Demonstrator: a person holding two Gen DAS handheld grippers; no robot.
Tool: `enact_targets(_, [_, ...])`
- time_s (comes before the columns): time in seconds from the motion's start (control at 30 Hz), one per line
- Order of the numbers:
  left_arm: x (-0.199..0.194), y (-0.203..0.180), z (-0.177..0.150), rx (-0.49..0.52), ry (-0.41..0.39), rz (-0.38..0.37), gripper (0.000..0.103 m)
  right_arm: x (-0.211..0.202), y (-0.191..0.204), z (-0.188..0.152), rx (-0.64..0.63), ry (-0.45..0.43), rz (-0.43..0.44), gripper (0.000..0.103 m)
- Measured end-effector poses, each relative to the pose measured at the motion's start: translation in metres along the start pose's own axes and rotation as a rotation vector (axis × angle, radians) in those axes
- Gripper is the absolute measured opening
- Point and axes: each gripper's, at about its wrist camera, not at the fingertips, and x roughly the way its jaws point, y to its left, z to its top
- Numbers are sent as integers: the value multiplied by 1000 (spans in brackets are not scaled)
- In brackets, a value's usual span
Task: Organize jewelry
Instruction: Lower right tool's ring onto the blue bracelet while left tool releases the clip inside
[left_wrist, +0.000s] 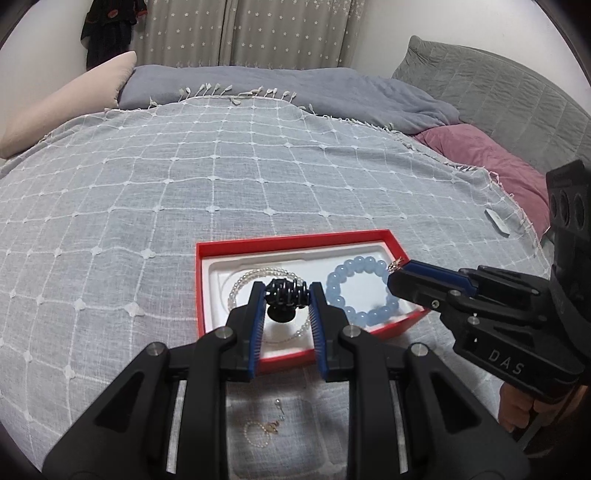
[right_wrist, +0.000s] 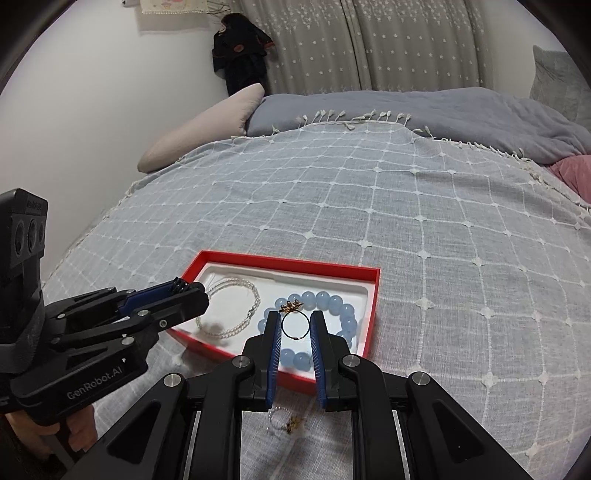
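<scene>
left gripper (left_wrist: 287, 295) | black, blue pads, silver screws | right gripper (right_wrist: 294, 322) | same

Home bedroom, bed (left_wrist: 221, 177) with pillows (left_wrist: 55, 114), star-print curtains (right_wrist: 369, 44)

We see a bed (left_wrist: 147, 206) covered by a pale grey-blue throw (right_wrist: 424, 229) with a white grid pattern and tasselled fringe. On the throw, near us, sits a red box (left_wrist: 295, 238) with a white liner. Nearer still, just in front of the box, a small pearl bracelet (left_wrist: 255, 432) lies on the cloth with a little gold piece (left_wrist: 272, 427) touching it and a small pin-like item (left_wrist: 280, 405) just beside. At the far end we see a blue-grey blanket (left_wrist: 288, 86), a beige pillow (left_wrist: 66, 107) at far left, a mauve sheet (left_wrist: 491, 158) at right, and a small white tag (left_wrist: 498, 221) near the right edge.
</scene>
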Motion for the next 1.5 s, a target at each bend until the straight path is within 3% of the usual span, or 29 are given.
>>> enact_targets(0.23, [18, 1, 2, 13, 20, 53, 25, 14, -4, 2, 2, 17, -25, 16])
enact_targets(0.87, [26, 5, 3, 22, 31, 77, 26, 27, -11, 0, 12, 35, -32, 17])
enact_targets(0.93, [24, 4, 3, 26, 25, 83, 29, 26, -11, 0, 10, 35, -31, 17])
enact_targets(1.0, [21, 3, 3, 29, 12, 86, 47, 23, -11, 0, 6, 34, -25, 18])
enact_targets(1.03, [19, 2, 3, 32, 4, 87, 50, 22, -10, 0, 3, 34, -22, 18])
enact_targets(1.23, [13, -1, 4, 49, -1, 95, 55, 12, -7, -1, -23, 25, -18, 18])
enact_targets(1.5, [-8, -2, -3, 58, -19, 106, 69, -5, -2, -4, -53, 11, -21, 19])
